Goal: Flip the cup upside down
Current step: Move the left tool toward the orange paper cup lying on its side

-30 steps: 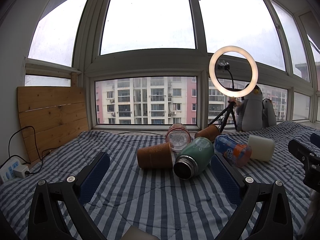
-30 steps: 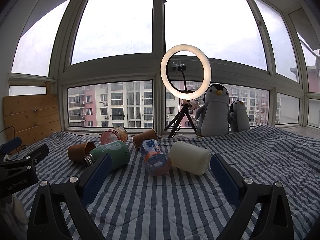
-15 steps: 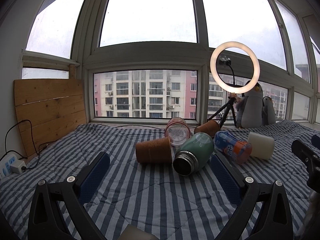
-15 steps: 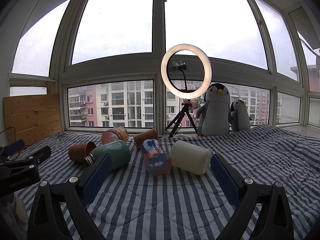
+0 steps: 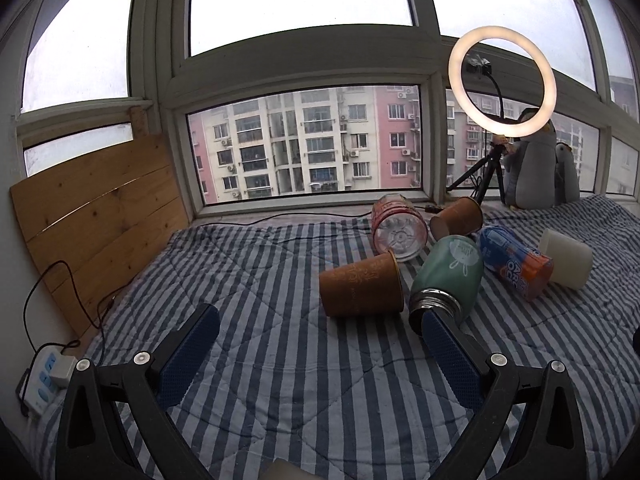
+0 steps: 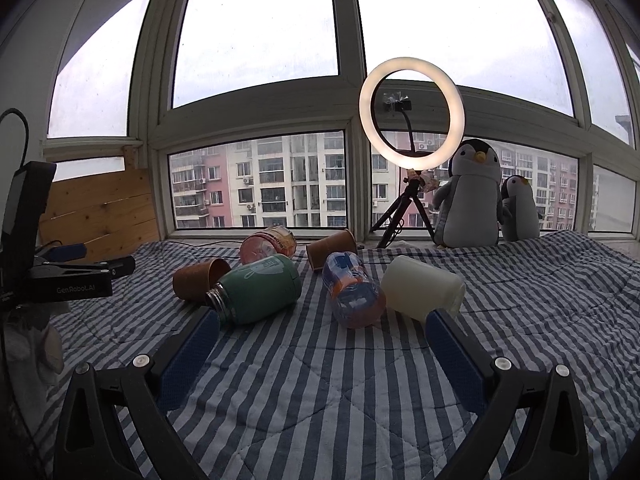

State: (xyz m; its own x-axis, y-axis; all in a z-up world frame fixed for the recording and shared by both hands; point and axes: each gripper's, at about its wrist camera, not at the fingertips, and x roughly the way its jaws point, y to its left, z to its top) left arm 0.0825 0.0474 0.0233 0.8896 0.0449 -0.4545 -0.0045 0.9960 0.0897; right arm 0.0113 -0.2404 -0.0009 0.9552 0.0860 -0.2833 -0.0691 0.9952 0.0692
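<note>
Several cups lie on their sides on a striped quilt [image 5: 280, 360]: a brown paper cup [image 5: 362, 289], a green steel flask [image 5: 446, 276], a pink clear cup [image 5: 396, 227], a second brown cup [image 5: 456, 217], a blue-orange cup [image 5: 514, 262] and a white cup [image 5: 566, 258]. My left gripper [image 5: 320, 354] is open and empty, just short of the brown cup. My right gripper [image 6: 322, 354] is open and empty, in front of the green flask [image 6: 258, 288], the blue-orange cup [image 6: 352, 290] and the white cup [image 6: 422, 286].
A ring light on a tripod [image 6: 412, 114] and two penguin toys [image 6: 468, 192] stand at the window sill. A wooden board [image 5: 96, 220] leans at the left wall, with a power strip [image 5: 46, 378] and cable. The left gripper shows in the right wrist view [image 6: 72, 280].
My left gripper has moved forward and turned left, so the cups sit more to the right. My right gripper has edged forward towards the cups.
</note>
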